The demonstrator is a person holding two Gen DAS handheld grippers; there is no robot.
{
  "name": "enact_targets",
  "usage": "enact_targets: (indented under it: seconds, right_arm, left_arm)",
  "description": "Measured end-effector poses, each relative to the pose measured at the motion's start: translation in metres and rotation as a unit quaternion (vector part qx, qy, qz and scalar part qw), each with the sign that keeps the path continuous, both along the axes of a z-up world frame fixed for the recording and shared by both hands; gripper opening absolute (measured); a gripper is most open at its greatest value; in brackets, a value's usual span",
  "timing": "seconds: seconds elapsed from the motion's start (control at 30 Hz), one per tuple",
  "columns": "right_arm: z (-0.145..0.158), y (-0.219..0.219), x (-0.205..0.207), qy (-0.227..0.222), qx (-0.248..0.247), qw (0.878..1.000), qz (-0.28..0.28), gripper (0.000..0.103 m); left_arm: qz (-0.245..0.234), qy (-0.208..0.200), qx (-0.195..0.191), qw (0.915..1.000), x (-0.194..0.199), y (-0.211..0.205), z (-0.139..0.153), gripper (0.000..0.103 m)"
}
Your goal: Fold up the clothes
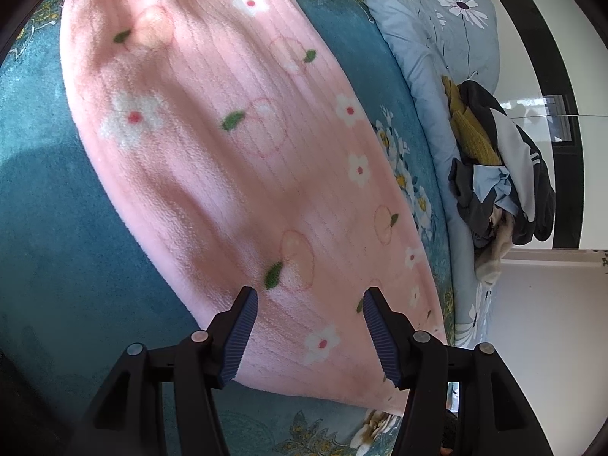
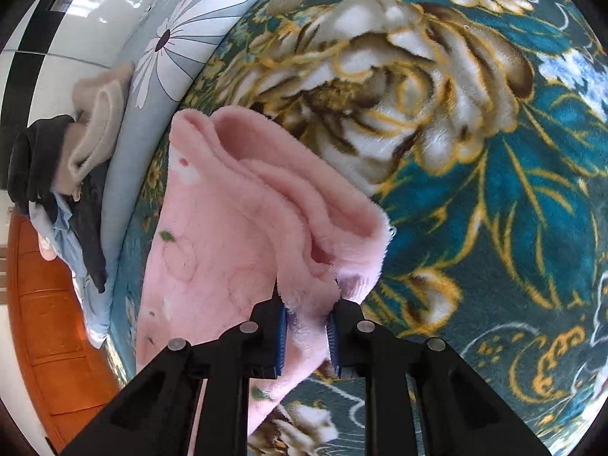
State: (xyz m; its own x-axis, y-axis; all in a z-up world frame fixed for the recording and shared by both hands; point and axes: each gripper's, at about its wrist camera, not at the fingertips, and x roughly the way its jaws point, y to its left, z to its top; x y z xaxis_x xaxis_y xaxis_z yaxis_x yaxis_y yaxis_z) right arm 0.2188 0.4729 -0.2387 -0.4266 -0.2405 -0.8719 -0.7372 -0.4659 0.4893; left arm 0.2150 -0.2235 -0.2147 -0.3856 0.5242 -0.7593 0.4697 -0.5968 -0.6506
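Observation:
A pink fleece garment printed with white flowers and green leaves lies spread flat on the teal floral blanket. My left gripper hovers over its near end, jaws open, with nothing pinched between the blue pads. In the right wrist view a bunched corner of the same pink fleece is folded over in thick layers. My right gripper is shut on that corner, and the fabric fills the narrow gap between its pads.
A heap of other clothes, dark, yellow, pale blue and beige, sits on a light blue daisy quilt beside the blanket. The same heap appears at left in the right wrist view, above an orange wooden cabinet. White wall panels lie beyond.

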Motion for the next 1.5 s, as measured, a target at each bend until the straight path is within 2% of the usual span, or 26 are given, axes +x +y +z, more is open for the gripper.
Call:
enact_targets:
  seconds: [0.17,0.23,0.27,0.33,0.4,0.63,0.73,0.8,0.87,0.97,1.13,1.23,1.3,1.4,1.5]
  right_arm:
    - [0.025,-0.003,-0.018,0.017,0.03,0.999,0.033,0.01]
    - [0.04,0.003,-0.022,0.024,0.06,0.997,0.046,0.009]
    - [0.041,0.007,-0.024,0.014,0.076,0.996,0.052,0.009]
    - [0.029,0.013,-0.022,-0.017,0.087,0.995,0.051,0.009]
    - [0.017,0.007,-0.021,-0.03,0.085,0.995,0.05,0.009]
    - [0.012,0.006,-0.016,-0.035,0.087,0.994,0.053,0.01]
    - [0.017,-0.006,-0.023,-0.059,0.145,0.983,0.097,0.017]
    - [0.02,-0.016,-0.028,-0.079,0.193,0.969,0.132,0.03]
    - [0.021,-0.024,-0.03,-0.1,0.247,0.95,0.163,0.041]
    - [0.017,-0.017,-0.029,-0.096,0.246,0.95,0.164,0.043]
    - [0.003,0.017,-0.01,-0.044,0.145,0.985,0.083,0.043]
    - [-0.005,0.035,0.004,-0.009,0.078,0.997,0.016,0.041]
    - [-0.009,0.042,0.009,0.006,0.039,0.999,-0.014,0.025]
    - [-0.005,0.041,0.008,0.017,0.027,0.999,-0.026,0.018]
    - [0.014,0.03,-0.002,0.037,0.035,0.998,-0.025,0.017]
  left_arm:
    - [0.005,-0.002,0.003,1.0,0.0,-0.003,-0.001,0.062]
    - [0.003,0.001,0.003,1.0,0.0,-0.002,0.0,0.062]
    - [0.001,0.003,0.005,1.0,0.0,-0.002,0.001,0.062]
    - [-0.002,0.004,0.007,1.0,-0.001,-0.001,0.001,0.062]
    - [-0.006,0.004,0.004,1.0,-0.002,-0.001,0.002,0.062]
    - [-0.007,0.006,0.004,0.9999,-0.002,-0.001,0.003,0.062]
    - [-0.01,0.005,0.004,0.9999,-0.001,0.001,0.002,0.062]
    - [-0.012,0.004,0.004,0.9999,-0.001,0.001,0.001,0.062]
    - [-0.01,0.003,0.005,0.9999,0.0,0.001,0.001,0.062]
    - [-0.004,0.004,0.008,1.0,0.002,-0.003,0.0,0.062]
    - [0.005,0.003,0.012,0.9999,0.006,-0.006,-0.003,0.062]
    - [0.008,0.002,0.016,0.9998,0.006,-0.007,-0.004,0.062]
    - [0.007,0.001,0.017,0.9998,0.006,-0.006,-0.005,0.062]
    - [0.006,0.003,0.02,0.9998,0.006,-0.006,-0.005,0.062]
    - [0.009,0.005,0.022,0.9997,0.007,-0.007,-0.004,0.062]
